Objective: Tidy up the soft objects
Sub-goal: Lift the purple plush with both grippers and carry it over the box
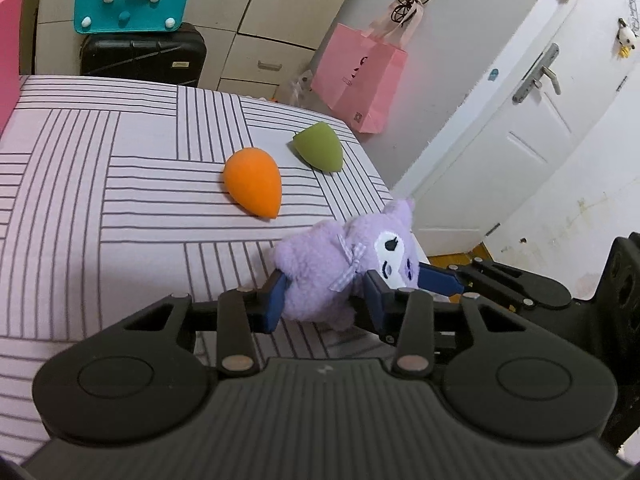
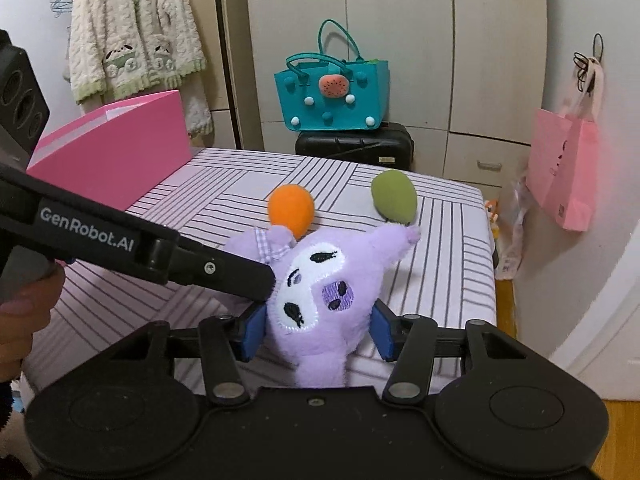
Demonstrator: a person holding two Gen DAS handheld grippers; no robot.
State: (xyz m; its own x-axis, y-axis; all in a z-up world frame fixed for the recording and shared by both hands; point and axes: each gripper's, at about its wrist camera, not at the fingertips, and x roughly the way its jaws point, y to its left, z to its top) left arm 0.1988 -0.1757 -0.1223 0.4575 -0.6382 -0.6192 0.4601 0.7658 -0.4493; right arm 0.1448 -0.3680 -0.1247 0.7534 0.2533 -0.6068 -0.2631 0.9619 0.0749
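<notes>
A purple plush toy (image 1: 332, 268) with a white face lies at the near right corner of the striped table (image 1: 100, 200). My left gripper (image 1: 326, 300) is shut on its body. My right gripper (image 2: 318, 332) is closed on the same plush toy (image 2: 320, 280) from the other side, its blue pads pressing the head and lower body. The left gripper's finger reaches in from the left in the right wrist view (image 2: 224, 270). An orange egg-shaped sponge (image 1: 254, 184) and a green one (image 1: 320, 146) lie on the table beyond the toy.
A pink open box (image 2: 116, 152) stands at the table's far left. A teal felt bag (image 2: 332, 96) sits on a black suitcase (image 2: 356, 146) behind the table. A pink paper bag (image 1: 360, 80) hangs on the wall beside a white door (image 1: 520, 120).
</notes>
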